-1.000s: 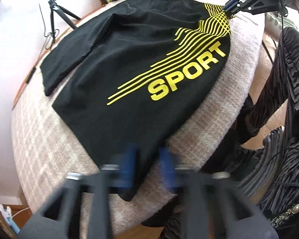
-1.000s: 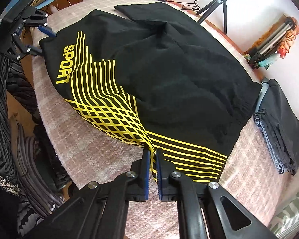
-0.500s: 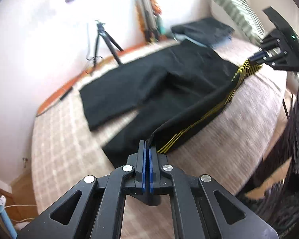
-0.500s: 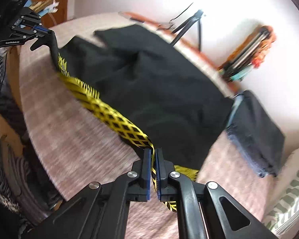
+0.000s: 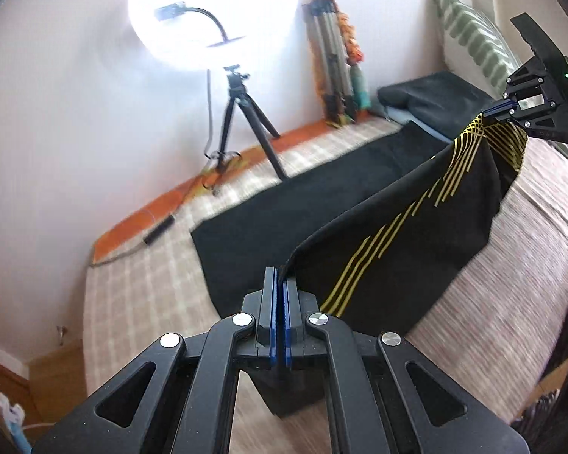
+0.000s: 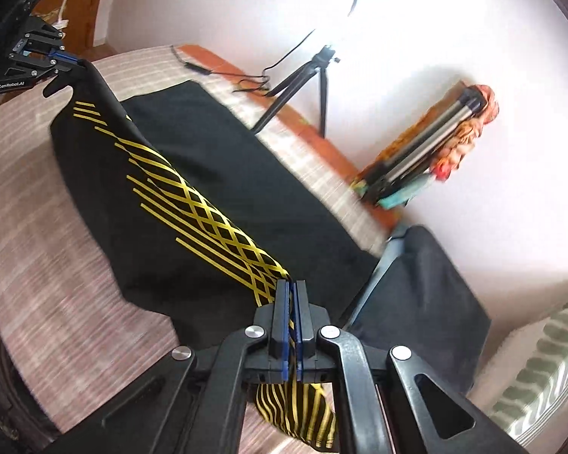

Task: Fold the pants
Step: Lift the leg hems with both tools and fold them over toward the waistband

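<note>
Black sport pants (image 5: 416, 208) with yellow stripes lie on a checked bed cover; one leg is lifted off the bed and stretched between my two grippers. My left gripper (image 5: 280, 283) is shut on the hem end of that leg. My right gripper (image 6: 292, 291) is shut on the waist end, with striped cloth hanging below it. The other leg (image 6: 227, 159) lies flat on the bed behind. The right gripper shows in the left wrist view (image 5: 500, 108); the left gripper shows in the right wrist view (image 6: 68, 58).
A folded dark garment (image 6: 428, 295) lies by the striped pillow (image 5: 469, 34). A small black tripod (image 5: 238, 121) with a bright ring light stands at the far bed edge, with a cable (image 6: 216, 73). Folded tripods (image 5: 333, 64) lean on the wall.
Both grippers have risen and moved toward the far side, carrying the near leg up off the bed. The left gripper closed on the hem during the last second.
</note>
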Motion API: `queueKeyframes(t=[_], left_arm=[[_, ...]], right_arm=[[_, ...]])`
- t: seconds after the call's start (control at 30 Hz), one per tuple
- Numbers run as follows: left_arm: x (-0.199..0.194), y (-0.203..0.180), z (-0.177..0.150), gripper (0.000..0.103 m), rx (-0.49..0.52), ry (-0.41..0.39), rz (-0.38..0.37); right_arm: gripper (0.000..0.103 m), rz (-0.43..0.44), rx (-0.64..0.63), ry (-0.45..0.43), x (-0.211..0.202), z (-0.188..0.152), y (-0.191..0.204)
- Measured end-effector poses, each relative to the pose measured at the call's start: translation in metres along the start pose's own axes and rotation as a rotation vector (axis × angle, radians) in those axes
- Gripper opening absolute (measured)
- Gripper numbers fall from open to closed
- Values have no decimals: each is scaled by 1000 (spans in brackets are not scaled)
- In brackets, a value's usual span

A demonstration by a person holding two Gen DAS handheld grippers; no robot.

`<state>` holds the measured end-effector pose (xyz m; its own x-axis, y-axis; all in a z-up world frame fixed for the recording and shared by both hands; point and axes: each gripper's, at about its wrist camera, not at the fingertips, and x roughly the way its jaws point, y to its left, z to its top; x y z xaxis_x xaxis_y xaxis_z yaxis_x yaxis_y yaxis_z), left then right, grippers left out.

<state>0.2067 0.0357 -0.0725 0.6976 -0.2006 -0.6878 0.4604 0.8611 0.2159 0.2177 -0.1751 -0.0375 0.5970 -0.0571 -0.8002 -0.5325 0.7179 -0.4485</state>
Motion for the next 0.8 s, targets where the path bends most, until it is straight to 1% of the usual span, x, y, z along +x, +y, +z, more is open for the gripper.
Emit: queueKeyframes(t=[0.17, 0.27, 0.37, 0.5, 0.67, 0.8], left_arm=[[29, 22, 24, 1, 0, -8, 28], [52, 31, 34, 1, -2, 3, 30], [79, 42, 40, 1, -2, 29, 32], [106, 53, 44, 1, -21, 61, 28], [136, 65, 45, 1, -25, 104, 18], [156, 74, 44, 1, -44, 134, 4]], right_arm=[[0, -32, -21, 6, 30, 32, -17], [0, -47, -31, 21, 59, 50, -29], [0, -51, -33, 43, 85, 61, -36], [0, -54, -35, 64, 123, 76, -46], [0, -17, -32, 106, 171, 90, -55], [0, -11, -49, 131, 197, 96, -53]])
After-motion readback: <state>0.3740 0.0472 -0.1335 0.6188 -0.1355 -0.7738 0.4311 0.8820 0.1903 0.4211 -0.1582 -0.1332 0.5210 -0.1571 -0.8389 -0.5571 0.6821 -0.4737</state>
